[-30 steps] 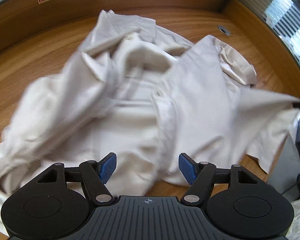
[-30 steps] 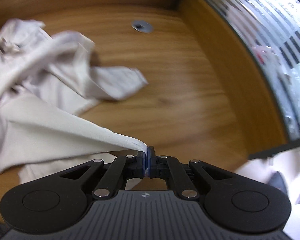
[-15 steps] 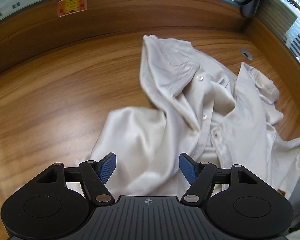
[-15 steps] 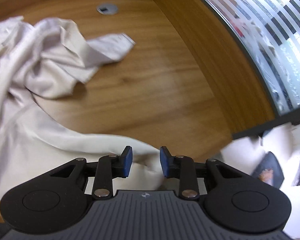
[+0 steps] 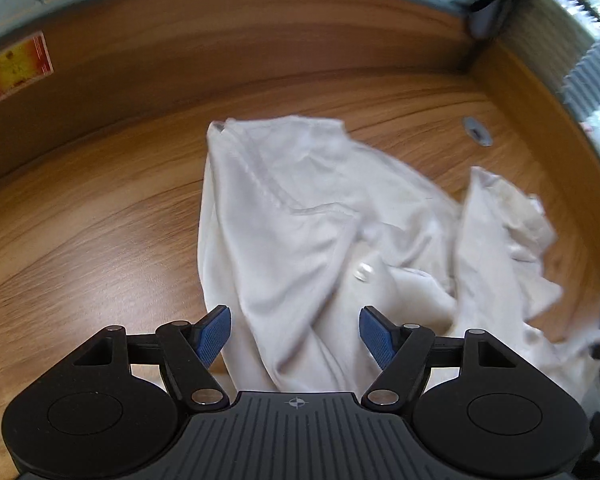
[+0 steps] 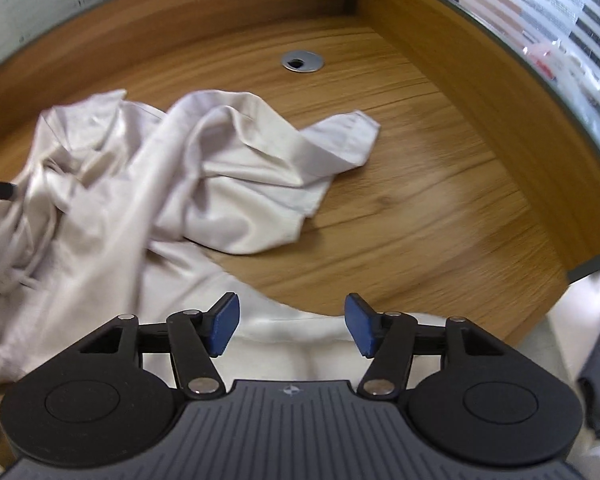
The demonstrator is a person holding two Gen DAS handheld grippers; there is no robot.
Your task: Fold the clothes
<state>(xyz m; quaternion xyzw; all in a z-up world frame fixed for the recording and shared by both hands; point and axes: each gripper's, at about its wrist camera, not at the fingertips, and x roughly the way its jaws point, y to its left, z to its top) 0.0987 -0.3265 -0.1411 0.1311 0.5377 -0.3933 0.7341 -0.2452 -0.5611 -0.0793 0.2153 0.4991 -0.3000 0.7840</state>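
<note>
A crumpled cream shirt (image 5: 308, 216) lies unfolded on the wooden desk (image 5: 100, 240), spreading toward its right edge. The left claw (image 5: 295, 334) hangs above the shirt, jaws spread wide, gripping nothing. The right claw (image 6: 292, 324) is likewise spread, empty, over the shirt's hem near the desk's front edge.

text: none legible | red-yellow sticker (image 5: 17, 67) on desk back panel (image 5: 220, 48): print blurred

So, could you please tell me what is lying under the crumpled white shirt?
The shirt lies straight on the wooden desk, whose bare grain shows around it. Whatever might sit beneath the bunched folds is covered. The cable grommet stands clear of it.
</note>
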